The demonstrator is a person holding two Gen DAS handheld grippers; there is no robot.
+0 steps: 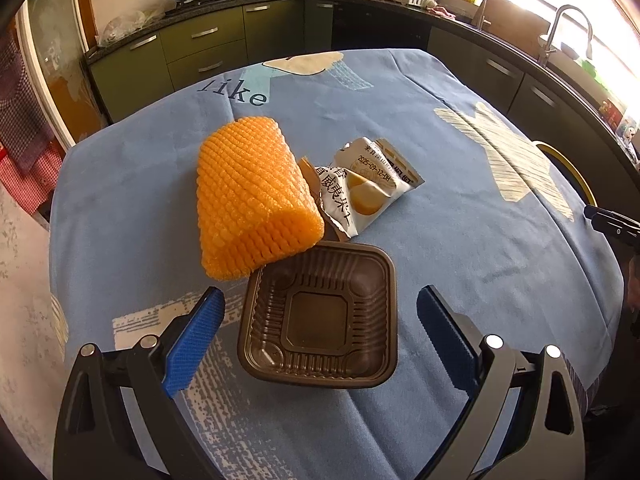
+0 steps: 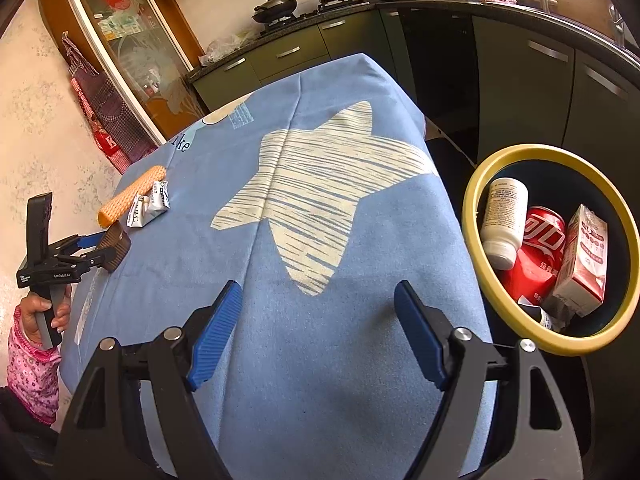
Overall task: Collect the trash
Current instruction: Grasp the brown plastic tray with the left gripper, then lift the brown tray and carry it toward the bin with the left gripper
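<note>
Left wrist view shows the left gripper (image 1: 320, 320) spread wide, empty, astride the brown tray (image 1: 320, 316), foam sleeve (image 1: 248, 196) at eleven o'clock; squeeze its rims gently, while the right gripper (image 2: 318, 332) hangs released, empty.

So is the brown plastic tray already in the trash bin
No, the brown plastic tray sits on the blue tablecloth between the open left gripper's fingers, while the yellow-rimmed bin holds other items.

Desk (image 1: 460, 240): you are seeing the tray (image 1: 320, 316) lying nearest, foam sleeve (image 1: 252, 196) touching its far-left rim, wrapper (image 1: 368, 188) lying right of the sleeve. Bin (image 2: 476, 184) standing beside the desk's right edge, holding bottle (image 2: 504, 216), can (image 2: 536, 252), carton (image 2: 584, 256).
</note>
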